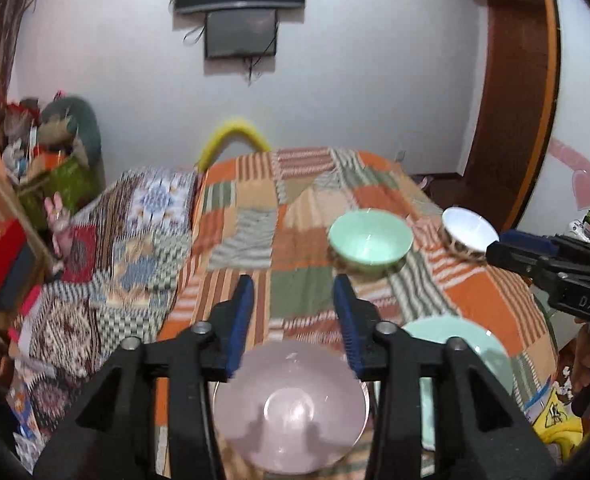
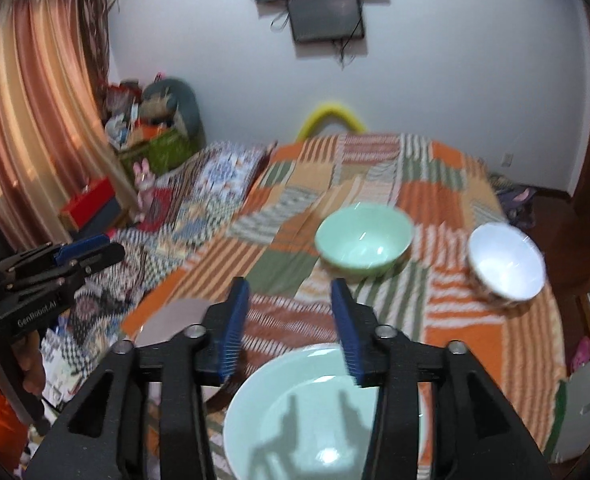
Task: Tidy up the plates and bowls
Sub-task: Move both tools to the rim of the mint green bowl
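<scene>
- Bedspread (image 1: 295, 216), striped patchwork, serves as my worktop.
- My left gripper (image 1: 293, 320) hangs with jaws parted, holding nothing; a pink plate (image 1: 291, 412) lies flat just beneath it.
- My right gripper (image 2: 291, 328) is likewise parted and empty over a pale green plate (image 2: 307, 412).
- Ahead of both sit a green bowl (image 2: 363, 240) and a white bowl (image 2: 505, 266), apart, probably awaiting stacking.

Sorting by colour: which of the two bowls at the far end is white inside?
The right-hand bowl, near the bed's edge, with a patterned outside; the other bowl is plain mint green.
</scene>
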Available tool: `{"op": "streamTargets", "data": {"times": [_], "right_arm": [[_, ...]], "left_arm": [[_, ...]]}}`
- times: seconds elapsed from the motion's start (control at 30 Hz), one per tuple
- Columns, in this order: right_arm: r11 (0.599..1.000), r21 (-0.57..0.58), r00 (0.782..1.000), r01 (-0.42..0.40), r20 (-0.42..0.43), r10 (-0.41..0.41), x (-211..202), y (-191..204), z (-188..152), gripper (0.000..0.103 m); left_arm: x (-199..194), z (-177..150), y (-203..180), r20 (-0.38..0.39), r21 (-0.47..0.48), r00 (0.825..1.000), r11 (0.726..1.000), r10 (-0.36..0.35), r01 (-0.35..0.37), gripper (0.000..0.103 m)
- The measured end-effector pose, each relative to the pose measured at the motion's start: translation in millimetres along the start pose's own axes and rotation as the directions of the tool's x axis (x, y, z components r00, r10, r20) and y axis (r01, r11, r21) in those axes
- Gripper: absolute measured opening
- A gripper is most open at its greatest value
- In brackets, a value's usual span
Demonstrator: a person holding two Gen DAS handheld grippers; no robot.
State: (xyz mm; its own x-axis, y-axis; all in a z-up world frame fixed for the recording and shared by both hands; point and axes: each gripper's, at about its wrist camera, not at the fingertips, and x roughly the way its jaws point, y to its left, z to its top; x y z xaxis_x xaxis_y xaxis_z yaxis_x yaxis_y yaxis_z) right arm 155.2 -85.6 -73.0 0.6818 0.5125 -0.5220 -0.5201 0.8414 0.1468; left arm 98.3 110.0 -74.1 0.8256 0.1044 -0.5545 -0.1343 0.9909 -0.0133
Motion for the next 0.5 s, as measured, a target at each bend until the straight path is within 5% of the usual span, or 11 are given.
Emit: {"op": "streamTargets", "data": {"times": [0.5], "right_arm": [[0.997,0.02,0.99,0.078,0.12,-0.08,-13,-47,44,0.048]], "left_arm": [[48,72,-39,0.049,0.045,0.998,0.999,-0.031,0.029,0.068]]}}
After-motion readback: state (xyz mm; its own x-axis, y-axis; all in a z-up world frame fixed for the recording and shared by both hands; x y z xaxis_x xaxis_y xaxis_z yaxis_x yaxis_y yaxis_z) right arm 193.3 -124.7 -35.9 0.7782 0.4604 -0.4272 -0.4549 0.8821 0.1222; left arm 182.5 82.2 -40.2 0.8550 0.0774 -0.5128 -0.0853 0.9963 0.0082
